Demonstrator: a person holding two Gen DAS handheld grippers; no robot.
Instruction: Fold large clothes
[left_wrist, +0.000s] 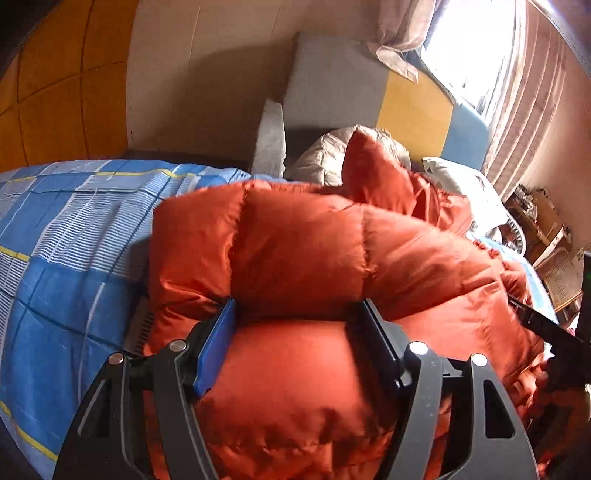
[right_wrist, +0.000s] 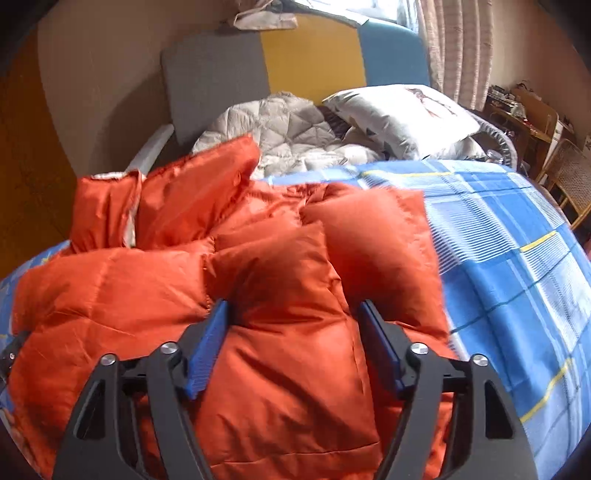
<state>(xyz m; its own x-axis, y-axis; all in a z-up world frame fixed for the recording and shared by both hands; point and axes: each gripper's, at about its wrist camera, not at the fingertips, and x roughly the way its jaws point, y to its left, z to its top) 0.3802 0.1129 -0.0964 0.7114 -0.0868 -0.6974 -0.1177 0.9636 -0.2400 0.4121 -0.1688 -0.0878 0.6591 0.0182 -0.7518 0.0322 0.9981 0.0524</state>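
Two open tongs (left_wrist: 297, 314) (right_wrist: 293, 315) over orange jacket (left_wrist: 303, 251).

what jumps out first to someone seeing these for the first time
A puffy orange jacket lies bunched on the blue checked bedsheet, filling the middle of both views. Both the left gripper and right gripper stand open over it. Behind is a grey, yellow and blue headboard.

Orange puffer jacket (left_wrist: 295, 251) bulges between the left gripper's (left_wrist: 299, 314) spread fingers (left_wrist: 216, 343).
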